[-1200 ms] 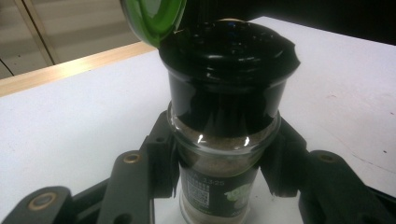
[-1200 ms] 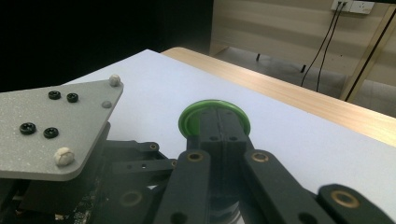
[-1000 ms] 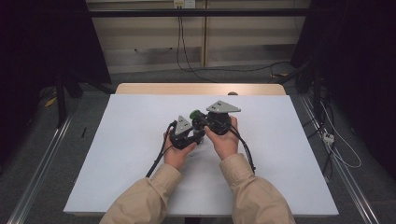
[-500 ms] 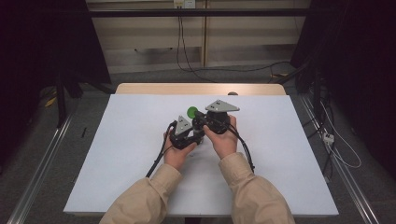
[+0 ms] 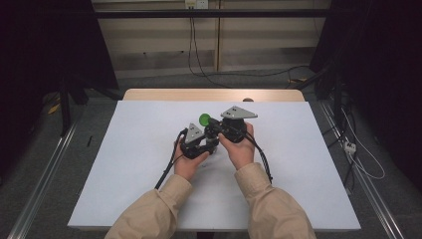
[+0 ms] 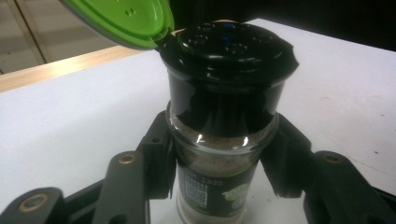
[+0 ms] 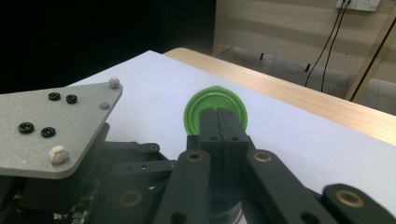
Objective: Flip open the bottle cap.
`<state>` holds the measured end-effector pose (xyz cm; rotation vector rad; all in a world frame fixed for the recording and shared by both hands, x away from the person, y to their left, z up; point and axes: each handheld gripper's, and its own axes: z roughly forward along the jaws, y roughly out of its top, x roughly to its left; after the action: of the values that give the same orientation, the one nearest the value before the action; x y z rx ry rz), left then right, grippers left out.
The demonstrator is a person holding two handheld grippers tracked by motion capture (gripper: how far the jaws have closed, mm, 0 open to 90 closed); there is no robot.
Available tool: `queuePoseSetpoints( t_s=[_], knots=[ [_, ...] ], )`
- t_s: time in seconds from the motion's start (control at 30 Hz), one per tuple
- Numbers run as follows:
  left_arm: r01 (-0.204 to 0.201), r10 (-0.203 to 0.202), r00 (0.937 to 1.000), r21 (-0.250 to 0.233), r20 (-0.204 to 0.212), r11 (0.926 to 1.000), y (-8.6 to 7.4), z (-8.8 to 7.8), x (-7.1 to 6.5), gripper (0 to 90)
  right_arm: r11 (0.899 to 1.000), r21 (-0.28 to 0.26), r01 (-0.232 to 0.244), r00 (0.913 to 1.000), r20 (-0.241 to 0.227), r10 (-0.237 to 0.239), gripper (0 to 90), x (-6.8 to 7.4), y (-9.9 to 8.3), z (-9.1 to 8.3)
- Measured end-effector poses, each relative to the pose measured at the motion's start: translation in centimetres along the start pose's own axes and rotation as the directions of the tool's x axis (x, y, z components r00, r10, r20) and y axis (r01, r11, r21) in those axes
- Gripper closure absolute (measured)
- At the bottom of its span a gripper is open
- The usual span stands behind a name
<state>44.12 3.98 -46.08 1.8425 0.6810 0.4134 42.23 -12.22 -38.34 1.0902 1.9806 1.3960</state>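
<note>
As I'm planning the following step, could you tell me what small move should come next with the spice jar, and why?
Probably draw the right gripper back off the green lid: it already stands flipped up, the black shaker top is exposed, and the left gripper holds the spice jar upright.

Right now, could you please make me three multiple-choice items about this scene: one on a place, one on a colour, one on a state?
1. Where is the spice jar?
A. between the left gripper jaws
B. lying beside the table edge
C. on the floor

2. What colour is the flip lid?
A. red
B. green
C. white

3. How is the flip lid now?
A. closed
B. removed and lying apart
C. swung open on its hinge

Answers: 1 A, the jaws flank the glass on both sides; 2 B, bright green in every view; 3 C, the black shaker top with holes is uncovered while the right gripper pushes the lid back.
</note>
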Motion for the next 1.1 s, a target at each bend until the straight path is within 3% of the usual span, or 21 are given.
queuePoseSetpoints(
  t_s=[0.27,0.43,0.73,0.87,1.1],
  knots=[
    [0.021,-0.021,0.9997,0.042,0.008,0.9989,0.0,-0.3,0.0,33.1,1.000,-0.007,-0.007,1.0000,-0.002,0.007,78.7,-0.1,-0.2,-0.4],
    [0.011,-0.012,0.9998,0.038,0.018,0.9992,0.5,-1.0,0.0,26.4,1.000,-0.016,-0.019,0.9998,-0.010,0.019,68.0,0.1,-0.3,-0.7],
    [0.020,-0.021,0.9994,0.048,0.026,0.9986,1.2,-2.4,0.2,18.3,0.999,-0.015,-0.033,0.9995,-0.004,0.032,45.2,0.3,-0.5,-1.5],
    [0.015,-0.016,0.9995,0.046,0.028,0.9988,1.3,-3.0,0.3,16.6,0.999,-0.004,-0.037,0.9989,-0.029,0.037,34.5,0.3,-0.8,-1.7],
    [0.022,-0.023,0.9992,0.054,0.031,0.9983,0.8,-4.3,0.8,14.4,0.999,0.012,-0.038,0.9984,-0.041,0.039,24.1,0.2,-1.4,-2.4]
  ],
)
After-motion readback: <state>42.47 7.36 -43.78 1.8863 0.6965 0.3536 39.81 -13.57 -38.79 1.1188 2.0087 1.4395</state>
